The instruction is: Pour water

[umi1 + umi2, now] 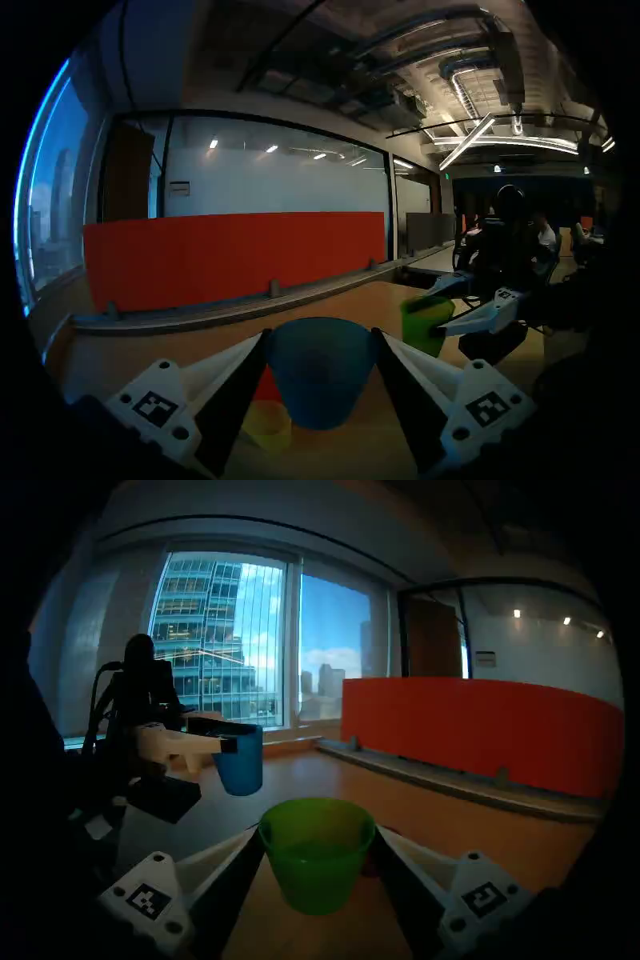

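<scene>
The left hand-held gripper is closed on a blue cup, which is clasped on both sides by the fingers and held upright above the tabletop. The right hand-held gripper is likewise closed on a green cup, also upright, with both fingers pressed against its wall. What may be a water level is seen inside the green cup, though this cannot be confirmed. The inside of the blue cup is hidden.

In the right gripper view, the blue cup is found at about 10 o'clock from the green cup, farther off, higher in the picture and well apart from it. In the left gripper view, the green cup is seen at about 2 o'clock from the blue cup. Both long axes are vertical, rims upward.

A yellow cup is stood on the tabletop at 7 o'clock beneath the blue cup, nearer the left hand. A red thing just behind it cannot be made out.

If the green cup is taken as the source, its rim is judged to need carrying toward 10 o'clock, above the blue rim, before any tilt is begun.
</scene>
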A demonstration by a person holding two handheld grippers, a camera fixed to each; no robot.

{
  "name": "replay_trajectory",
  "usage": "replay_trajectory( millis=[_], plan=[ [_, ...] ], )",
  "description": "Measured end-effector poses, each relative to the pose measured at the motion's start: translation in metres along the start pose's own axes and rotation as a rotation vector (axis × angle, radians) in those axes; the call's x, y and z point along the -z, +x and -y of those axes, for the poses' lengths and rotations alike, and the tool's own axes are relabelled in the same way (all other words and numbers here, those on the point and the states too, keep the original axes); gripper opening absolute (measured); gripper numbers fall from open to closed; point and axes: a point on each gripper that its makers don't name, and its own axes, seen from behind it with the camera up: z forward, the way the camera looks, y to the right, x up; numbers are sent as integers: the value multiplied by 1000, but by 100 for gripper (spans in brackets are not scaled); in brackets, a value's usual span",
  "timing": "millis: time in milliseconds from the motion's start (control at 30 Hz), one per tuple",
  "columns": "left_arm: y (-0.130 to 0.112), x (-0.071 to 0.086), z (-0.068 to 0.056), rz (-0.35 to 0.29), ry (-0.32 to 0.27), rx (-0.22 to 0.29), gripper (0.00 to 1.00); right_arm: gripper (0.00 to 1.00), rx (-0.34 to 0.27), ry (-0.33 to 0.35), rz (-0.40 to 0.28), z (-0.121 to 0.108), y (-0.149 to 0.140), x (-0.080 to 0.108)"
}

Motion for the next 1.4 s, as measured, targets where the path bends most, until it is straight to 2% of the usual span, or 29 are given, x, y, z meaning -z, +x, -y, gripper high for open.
replay_trajectory(
  millis=[167,667,1000,1400],
  plan=[
    [-9,6,2,5,14,-6,90,90,-8,-14,31,-10,-12,3],
    [-34,15,9,39,24,21,90,90,-25,11,226,-19,-66,11],
    [-41,16,7,55,22,8,90,90,-20,37,358,-21,-104,13],
    [-48,16,6,70,20,8,90,91,-4,44,482,-24,-140,16]
  ],
)
